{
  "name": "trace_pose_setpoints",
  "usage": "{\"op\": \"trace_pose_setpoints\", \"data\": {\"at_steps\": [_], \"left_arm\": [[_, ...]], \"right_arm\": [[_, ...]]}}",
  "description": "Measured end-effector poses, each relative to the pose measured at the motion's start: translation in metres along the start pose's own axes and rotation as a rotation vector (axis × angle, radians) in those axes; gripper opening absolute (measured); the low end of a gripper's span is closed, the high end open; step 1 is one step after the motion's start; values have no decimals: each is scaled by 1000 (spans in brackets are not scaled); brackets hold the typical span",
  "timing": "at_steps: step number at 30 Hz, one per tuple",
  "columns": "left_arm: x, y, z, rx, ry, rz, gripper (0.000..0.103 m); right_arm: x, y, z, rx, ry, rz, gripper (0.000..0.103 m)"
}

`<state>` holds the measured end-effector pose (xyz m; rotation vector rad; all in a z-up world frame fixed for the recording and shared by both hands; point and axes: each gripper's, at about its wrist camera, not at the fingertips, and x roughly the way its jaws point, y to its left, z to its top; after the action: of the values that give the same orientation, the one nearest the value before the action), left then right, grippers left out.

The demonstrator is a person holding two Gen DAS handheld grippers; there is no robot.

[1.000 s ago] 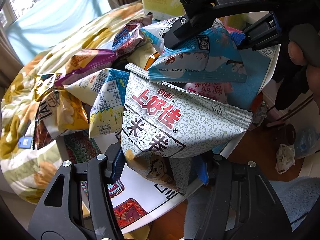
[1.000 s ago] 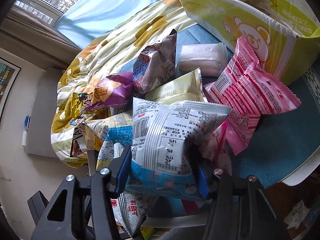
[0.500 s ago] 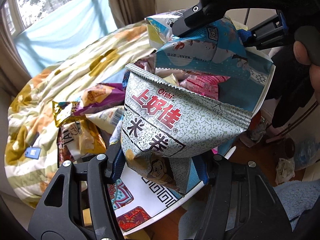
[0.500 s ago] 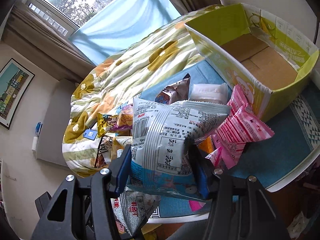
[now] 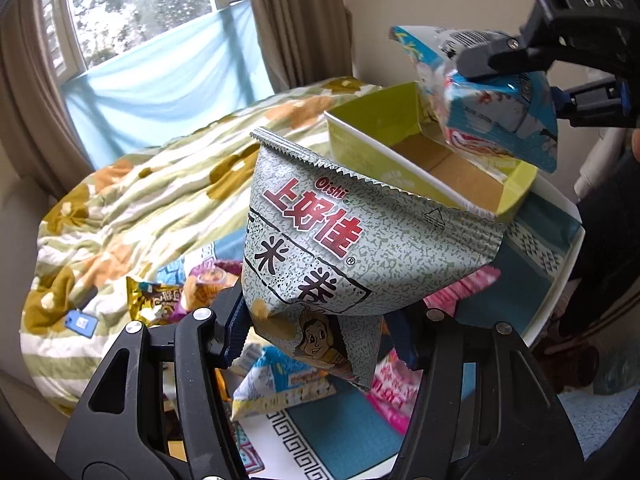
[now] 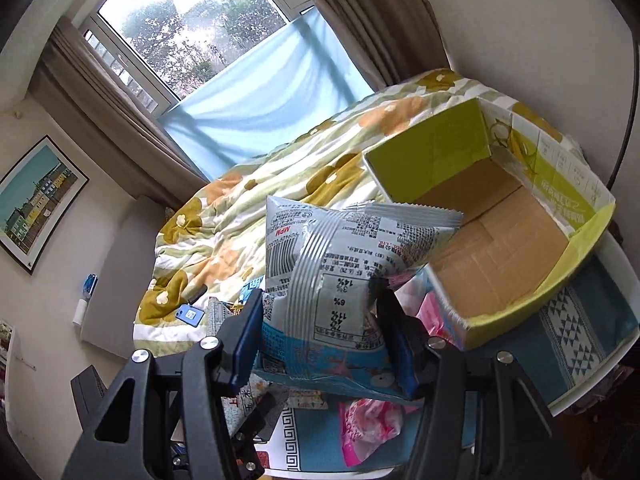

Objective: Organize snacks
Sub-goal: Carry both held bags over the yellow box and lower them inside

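Observation:
My left gripper is shut on a grey speckled Oishi snack bag, held up in the air above the table. My right gripper is shut on a blue and silver snack bag, its printed back toward the camera. In the left wrist view that same blue and silver bag hangs in the right gripper over the open green cardboard box. The green box is empty inside and lies just right of the bag in the right wrist view.
Several loose snack packs, pink and blue-yellow, lie on the round table's patterned mat. A bed with a flowered quilt lies behind, with a window beyond. A person's hand shows at the right edge.
Both grippers have risen with their bags and tilted up. The pile of snacks has dropped low in view, and the green box's open inside has come into sight.

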<state>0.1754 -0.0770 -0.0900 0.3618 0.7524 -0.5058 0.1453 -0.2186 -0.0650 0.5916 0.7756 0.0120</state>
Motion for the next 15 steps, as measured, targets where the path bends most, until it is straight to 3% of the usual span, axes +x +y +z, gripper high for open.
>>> {"op": "trace_pose_setpoints", "data": {"at_steps": [8, 15], "left_arm": [[53, -36, 100, -118, -31, 42, 54], [120, -74, 171, -165, 32, 70, 54]], "right_arm": [[11, -64, 80, -132, 56, -24, 52], [44, -119, 125, -320, 96, -107, 52]]}}
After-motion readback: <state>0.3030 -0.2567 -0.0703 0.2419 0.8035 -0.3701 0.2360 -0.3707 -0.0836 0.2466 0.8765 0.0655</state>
